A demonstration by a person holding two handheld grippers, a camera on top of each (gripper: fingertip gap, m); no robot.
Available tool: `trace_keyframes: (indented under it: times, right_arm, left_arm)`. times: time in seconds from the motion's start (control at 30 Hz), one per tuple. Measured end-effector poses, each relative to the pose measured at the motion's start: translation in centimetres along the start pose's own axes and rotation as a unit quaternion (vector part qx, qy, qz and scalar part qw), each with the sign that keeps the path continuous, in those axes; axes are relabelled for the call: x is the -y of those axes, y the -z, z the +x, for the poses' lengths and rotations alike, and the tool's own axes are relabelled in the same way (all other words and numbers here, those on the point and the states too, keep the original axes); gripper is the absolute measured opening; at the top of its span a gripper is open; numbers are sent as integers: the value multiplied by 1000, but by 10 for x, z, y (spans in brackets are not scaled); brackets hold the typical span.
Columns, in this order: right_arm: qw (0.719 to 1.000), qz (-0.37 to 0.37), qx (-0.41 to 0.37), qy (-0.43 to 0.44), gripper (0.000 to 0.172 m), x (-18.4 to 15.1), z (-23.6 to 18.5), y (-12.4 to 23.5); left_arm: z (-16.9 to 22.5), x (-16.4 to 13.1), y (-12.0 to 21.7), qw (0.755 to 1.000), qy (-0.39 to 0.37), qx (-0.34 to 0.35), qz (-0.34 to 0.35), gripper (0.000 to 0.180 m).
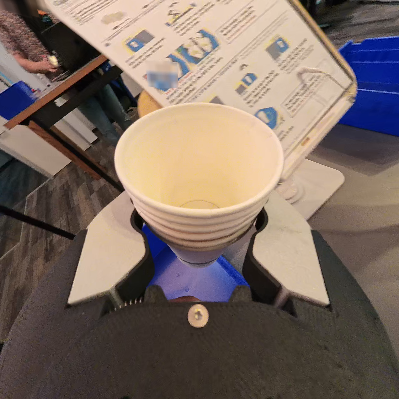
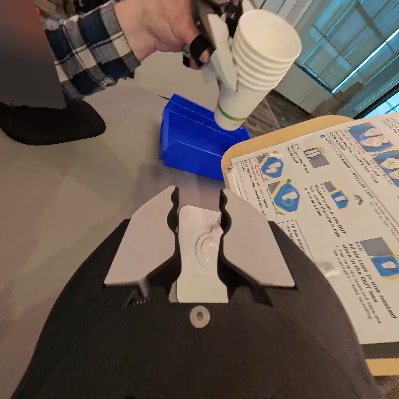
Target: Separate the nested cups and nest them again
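Observation:
A stack of several nested white paper cups (image 1: 198,164) fills the middle of the left wrist view, mouth towards the camera. My left gripper (image 1: 198,213) is shut on it, with its black pads (image 1: 136,218) pressed against the ribbed rims on both sides. The right wrist view shows the same stack (image 2: 259,64) held tilted in the air above a blue bin (image 2: 194,146), with a green band near its bottom. My right gripper (image 2: 199,194) is open and empty, low over the grey table (image 2: 64,194).
A board with an instruction sheet (image 2: 323,216) stands on a white base (image 2: 194,248) under my right gripper; it also shows in the left wrist view (image 1: 216,54). Another blue bin (image 1: 375,86) sits at the right. A hand (image 2: 159,32) holds the left gripper.

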State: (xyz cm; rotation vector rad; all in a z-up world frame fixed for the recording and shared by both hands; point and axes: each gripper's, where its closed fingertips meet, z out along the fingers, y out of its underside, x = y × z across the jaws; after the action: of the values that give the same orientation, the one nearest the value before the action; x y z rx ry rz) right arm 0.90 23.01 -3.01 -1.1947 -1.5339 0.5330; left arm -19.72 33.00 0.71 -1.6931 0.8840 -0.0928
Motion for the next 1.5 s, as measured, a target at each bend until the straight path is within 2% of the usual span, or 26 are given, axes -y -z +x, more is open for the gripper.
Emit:
trace_keyframes:
  times: [0.1,0.37,0.53,0.73,1.1,1.37,1.47,1.5]
  right_arm:
    - [1000,11,-19,13,36,10,2,6]
    - [998,14,-27,54,36,24,-12,-6]
    - [997,2,-24,72,31,20,-19,-18]
    - [997,-6,4,73,23,15,-30,-27]
    - [996,-20,30,80,3,8,-40,-34]
    - [996,-19,33,76,4,8,-40,-35]
    - [997,-19,34,70,9,7,-40,-36]
    - [997,-20,35,72,4,6,-40,-36]
  left_arm:
    - [33,4,-2,999,-24,-27,13,104]
    - [123,3,-36,984,-136,-98,-57,104]
    - [160,3,-47,978,-148,-134,-64,104]
    - [179,0,-52,973,-162,-146,-76,103]
    - [187,-4,-54,971,-165,-148,-86,104]
    - [188,-6,-55,971,-164,-151,-88,104]
    - [190,-7,-55,970,-167,-150,-91,104]
    - [189,-7,-56,971,-167,-148,-90,104]
